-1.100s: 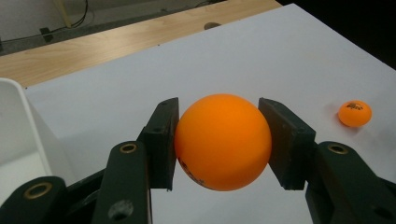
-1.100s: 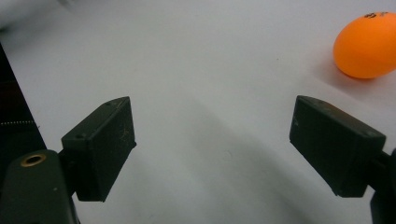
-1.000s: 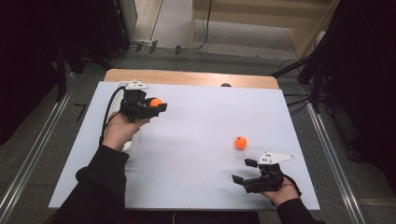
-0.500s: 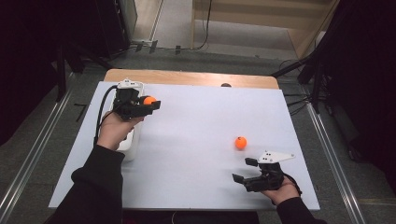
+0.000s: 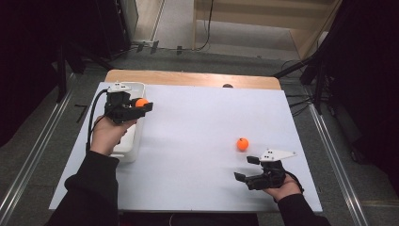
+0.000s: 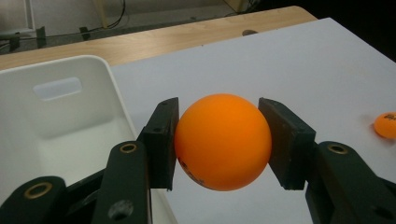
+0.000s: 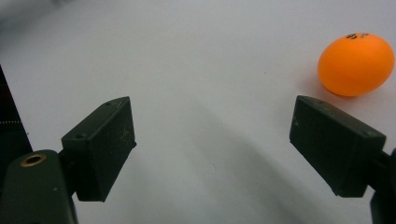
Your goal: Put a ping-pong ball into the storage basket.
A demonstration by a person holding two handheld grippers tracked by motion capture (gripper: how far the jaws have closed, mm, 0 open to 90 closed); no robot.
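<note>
My left gripper (image 5: 141, 104) is shut on an orange ball (image 5: 140, 101) and holds it over the right rim of a white bin (image 5: 128, 147) at the table's left. In the left gripper view the held ball (image 6: 223, 141) sits squeezed between both pads, with the white bin (image 6: 60, 121) to its left. A second orange ball (image 5: 243, 143) rests on the white table (image 5: 197, 127), also seen far right as the second ball (image 6: 386, 125). My right gripper (image 5: 246, 168) stands open near the front right, with that ball (image 7: 356, 58) just beyond its right pad.
The white sheet covers most of the table; a wooden strip (image 5: 188, 78) with a dark hole (image 5: 227, 86) runs along the far edge. A black cable (image 5: 92, 113) trails from the left gripper. Dark floor and metal rails flank both sides.
The left hand carried its ball leftward, from over the table sheet to the bin's rim. The right gripper and the loose ball stayed put.
</note>
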